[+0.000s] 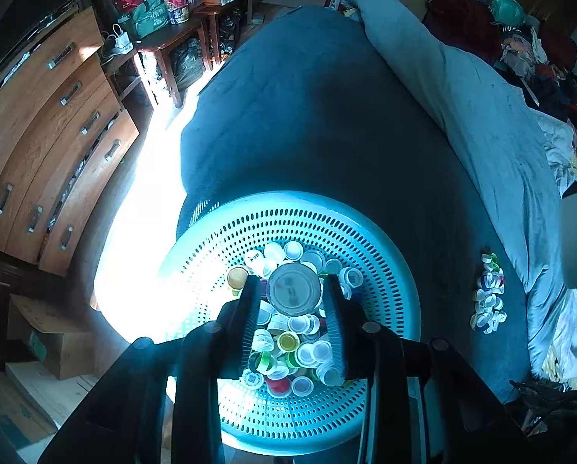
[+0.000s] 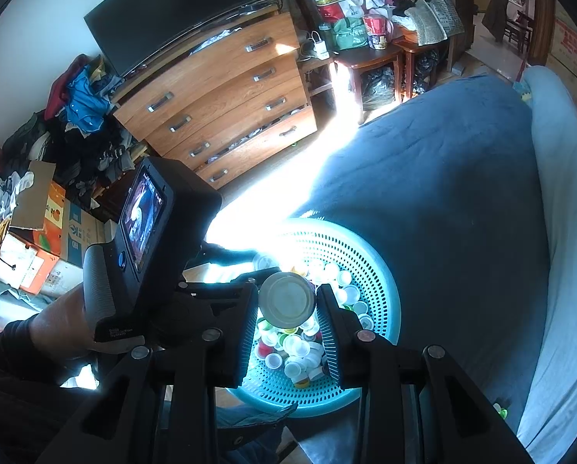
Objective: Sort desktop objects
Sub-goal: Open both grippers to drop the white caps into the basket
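Note:
A round turquoise perforated basket (image 1: pixel 381 270) sits on the blue bed and holds many small plastic bottle caps (image 1: pixel 296 352). My left gripper (image 1: pixel 294 290) is above the basket, its fingers closed on a large round grey lid (image 1: pixel 294 290). In the right wrist view my right gripper (image 2: pixel 287 301) is over the same basket (image 2: pixel 381 297), its fingers against the sides of a large round pale lid (image 2: pixel 287 301). More caps (image 2: pixel 300 348) lie below it. The left gripper's body and camera (image 2: pixel 149 224) show to the left there.
A small pile of caps (image 1: pixel 489 297) lies on the blue bedsheet (image 1: pixel 327 116) right of the basket. A pale folded quilt (image 1: pixel 481 108) runs along the right. A wooden drawer chest (image 1: pixel 56 135) and cardboard boxes (image 2: pixel 45 239) stand left, beside a sunlit floor strip.

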